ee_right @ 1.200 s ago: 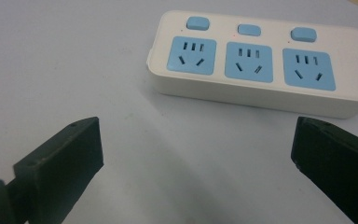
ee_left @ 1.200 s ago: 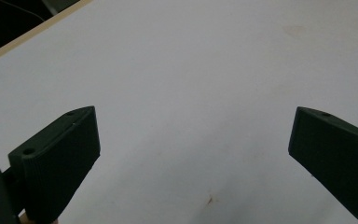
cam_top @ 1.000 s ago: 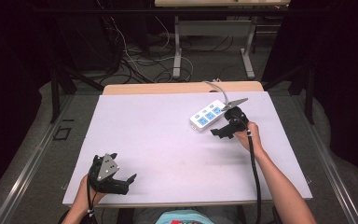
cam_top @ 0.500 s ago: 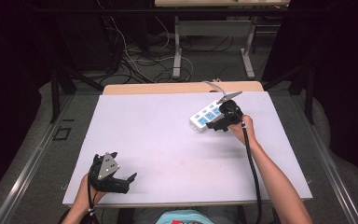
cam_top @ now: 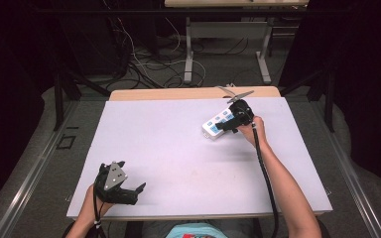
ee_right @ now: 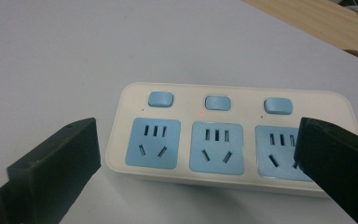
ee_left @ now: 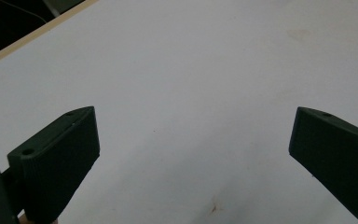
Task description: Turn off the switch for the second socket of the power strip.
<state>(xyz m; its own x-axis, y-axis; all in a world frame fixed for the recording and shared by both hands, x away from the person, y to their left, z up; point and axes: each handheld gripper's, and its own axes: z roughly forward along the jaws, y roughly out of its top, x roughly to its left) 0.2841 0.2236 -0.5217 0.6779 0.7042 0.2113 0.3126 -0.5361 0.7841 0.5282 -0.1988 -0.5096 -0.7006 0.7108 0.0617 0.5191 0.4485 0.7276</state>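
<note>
Power strip (ee_right: 228, 137) dead ahead of right gripper (ee_right: 196, 154), far right of table (cam_top: 178, 148); long axis crosswise to jaws, spread wider than strip's near face. Right hand nearer by far. Left gripper (cam_top: 124, 191) at near left corner, jaws wide, nothing between. Counted: one strip, three sockets, three switches; middle lamp possibly lit.

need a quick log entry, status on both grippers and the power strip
Left gripper open, idle at near left of table. Right gripper open, jaws over the power strip. One small red light lit on the strip. Nothing in the way.
</note>
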